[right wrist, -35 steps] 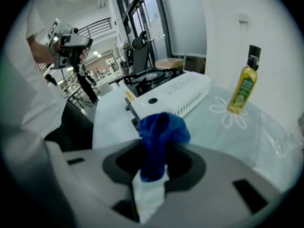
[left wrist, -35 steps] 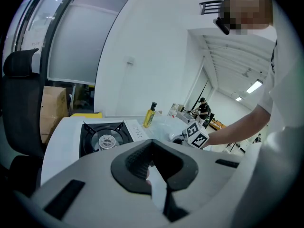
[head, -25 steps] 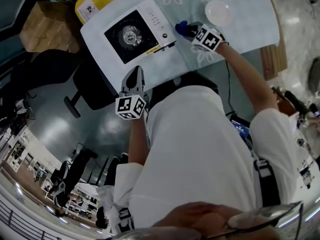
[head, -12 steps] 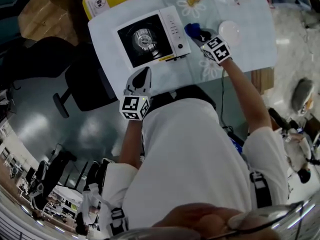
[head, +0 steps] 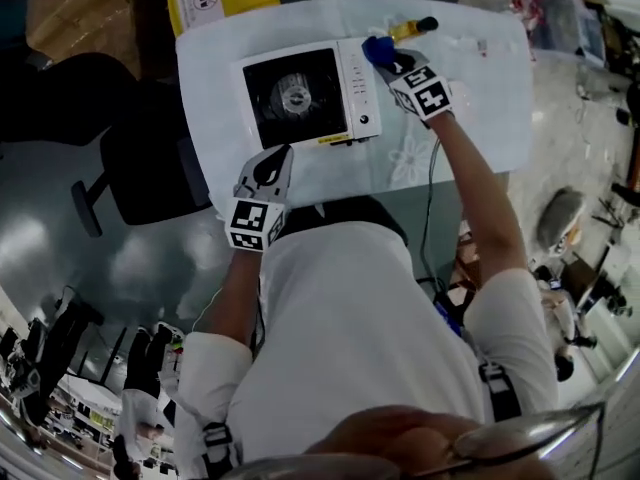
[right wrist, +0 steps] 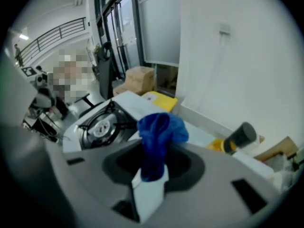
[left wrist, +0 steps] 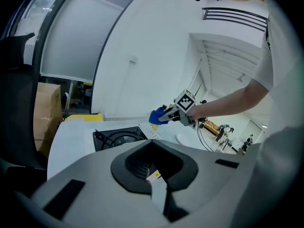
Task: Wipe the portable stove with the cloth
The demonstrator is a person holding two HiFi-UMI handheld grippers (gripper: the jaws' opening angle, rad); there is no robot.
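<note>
The right tool (head: 386, 58) pinched the blue cloth (head: 374, 48) by one bunched end, upper middle of the head view, at the right edge of the portable gas stove (head: 300, 93) on the white surface (head: 480, 78). Soft and light, the cloth would probably flop, so its loose wad suited wiping. The left tool (head: 272, 166), pressed together and empty, hung just below the stove.
</note>
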